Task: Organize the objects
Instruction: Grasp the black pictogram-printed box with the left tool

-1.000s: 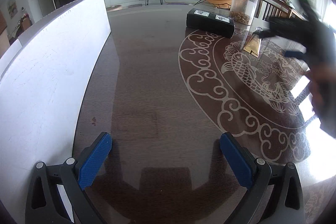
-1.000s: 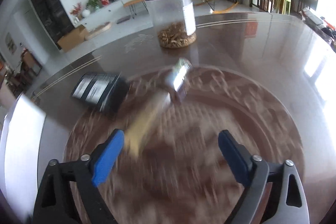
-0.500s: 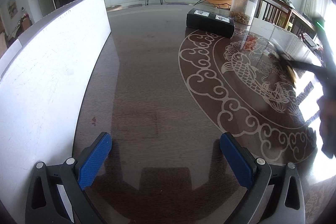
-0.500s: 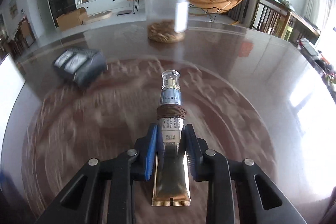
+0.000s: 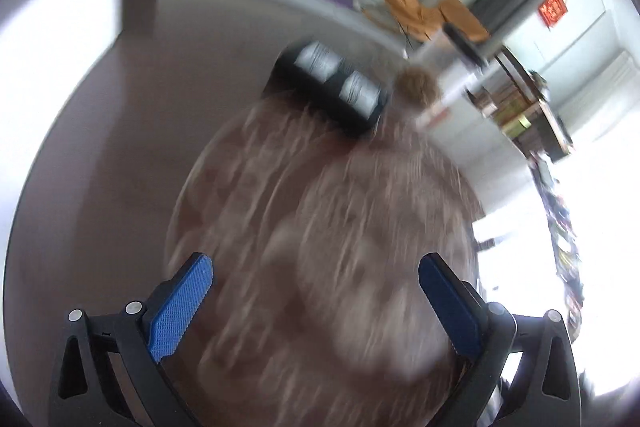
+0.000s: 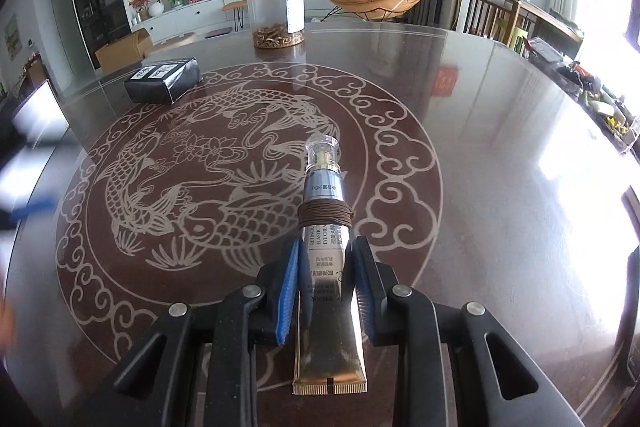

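In the right wrist view a gold and silver cream tube point(image 6: 325, 227) with a clear cap and a brown band wound round it is clamped between my right gripper's point(image 6: 327, 255) blue pads, cap pointing away, above the round table point(image 6: 500, 155). My right gripper is shut on it. A black box point(image 6: 164, 79) with white labels lies at the far left of the fish pattern. My left gripper point(image 5: 316, 273) stands open with nothing between its fingers, over the blurred table, with the black box point(image 5: 332, 87) ahead of it.
A clear jar point(image 6: 276, 11) with brown contents stands at the table's far side; it shows blurred in the left wrist view point(image 5: 440, 75). A white board point(image 6: 40, 107) lies at the table's left edge. Chairs and a sideboard stand beyond the table.
My right gripper closed on the cream tube and carried it over the table. My left gripper swung and rolled from beside the white board toward the black box, its view now blurred.
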`<state>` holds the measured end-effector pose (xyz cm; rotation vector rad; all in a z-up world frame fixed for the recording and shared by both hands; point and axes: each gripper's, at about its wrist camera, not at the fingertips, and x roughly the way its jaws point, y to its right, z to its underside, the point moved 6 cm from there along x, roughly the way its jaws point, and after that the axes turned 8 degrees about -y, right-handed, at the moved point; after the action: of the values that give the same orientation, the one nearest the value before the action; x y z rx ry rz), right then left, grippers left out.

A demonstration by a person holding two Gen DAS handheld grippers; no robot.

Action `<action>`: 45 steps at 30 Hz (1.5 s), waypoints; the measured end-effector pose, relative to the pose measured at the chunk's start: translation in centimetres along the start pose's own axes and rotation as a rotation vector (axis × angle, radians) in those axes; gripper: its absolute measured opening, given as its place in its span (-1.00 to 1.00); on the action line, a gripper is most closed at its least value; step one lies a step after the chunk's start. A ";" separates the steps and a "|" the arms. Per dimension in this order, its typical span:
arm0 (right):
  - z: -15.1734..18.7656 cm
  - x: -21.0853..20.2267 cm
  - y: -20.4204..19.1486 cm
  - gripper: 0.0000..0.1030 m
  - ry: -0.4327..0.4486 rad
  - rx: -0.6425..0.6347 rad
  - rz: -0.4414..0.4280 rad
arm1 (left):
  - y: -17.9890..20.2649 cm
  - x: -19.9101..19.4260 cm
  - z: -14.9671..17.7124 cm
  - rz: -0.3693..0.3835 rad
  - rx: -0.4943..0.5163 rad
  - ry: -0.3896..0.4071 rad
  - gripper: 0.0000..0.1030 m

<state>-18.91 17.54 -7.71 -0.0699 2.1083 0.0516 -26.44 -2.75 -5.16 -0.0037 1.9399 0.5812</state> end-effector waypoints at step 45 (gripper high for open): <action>3.2 -1.9 -1.0 -0.47 0.008 0.004 -0.072 | 0.1 -2.5 13.4 -0.213 0.503 0.087 0.17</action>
<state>-15.10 16.86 -7.71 -0.1438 2.1124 0.0047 -13.92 2.04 -7.28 0.0822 2.0904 -0.0564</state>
